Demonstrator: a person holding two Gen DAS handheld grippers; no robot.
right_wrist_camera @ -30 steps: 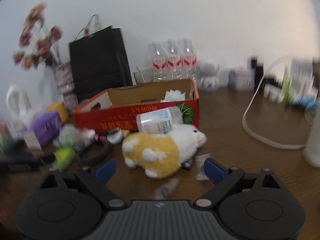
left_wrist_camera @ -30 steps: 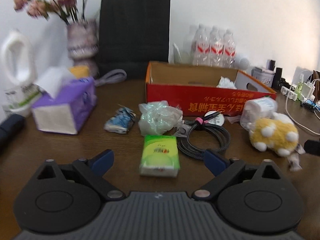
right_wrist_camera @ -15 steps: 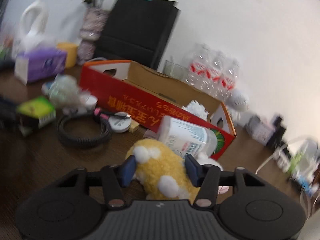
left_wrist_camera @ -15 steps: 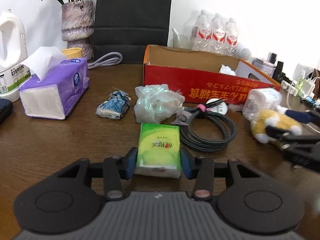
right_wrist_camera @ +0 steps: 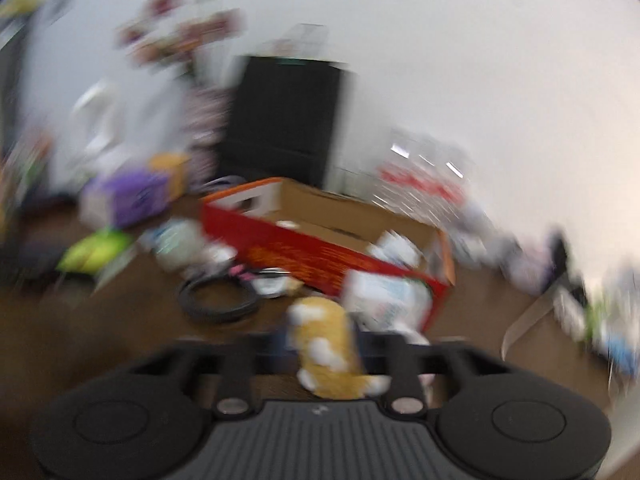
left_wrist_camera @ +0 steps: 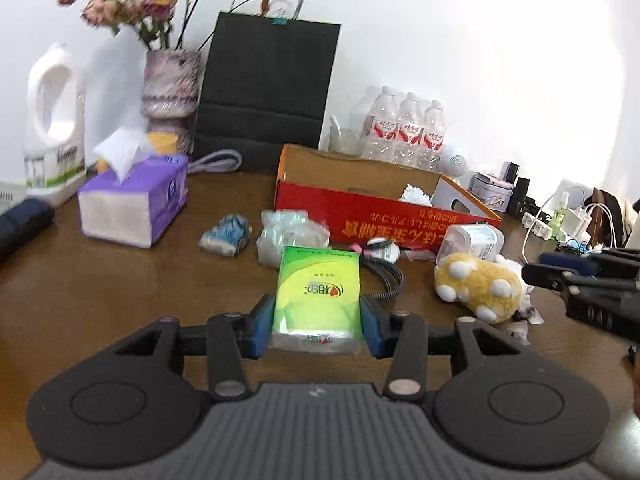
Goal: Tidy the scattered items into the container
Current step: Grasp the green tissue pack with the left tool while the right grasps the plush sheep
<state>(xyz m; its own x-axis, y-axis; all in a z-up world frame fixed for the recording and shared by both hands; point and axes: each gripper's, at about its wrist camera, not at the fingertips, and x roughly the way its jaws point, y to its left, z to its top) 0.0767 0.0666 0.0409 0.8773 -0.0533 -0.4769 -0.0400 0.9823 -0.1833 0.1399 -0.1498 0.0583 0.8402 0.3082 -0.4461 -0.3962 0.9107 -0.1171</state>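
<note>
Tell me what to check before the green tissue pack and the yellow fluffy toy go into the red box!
1. Left gripper clamping the green plastic tissue pack: ok.
2. Pack off the brown wooden table: cannot tell.
3. Right gripper holding the yellow-and-white plush toy: not ok, fingers are opening, picture blurred.
4. Room in the red cardboard box: ok, only crumpled white paper shows.
5. Way to the box: not ok, coiled black cable and clear crumpled bag lie before it.

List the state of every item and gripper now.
Left gripper: shut on tissue pack.
Tissue pack: held between the pads.
Right gripper: jaws opening, plush between them.
Plush: grip unclear, blurred.
Box: open, white wad inside.
Bottle: lying on its side by box.
Cable: coiled, on table.
</note>
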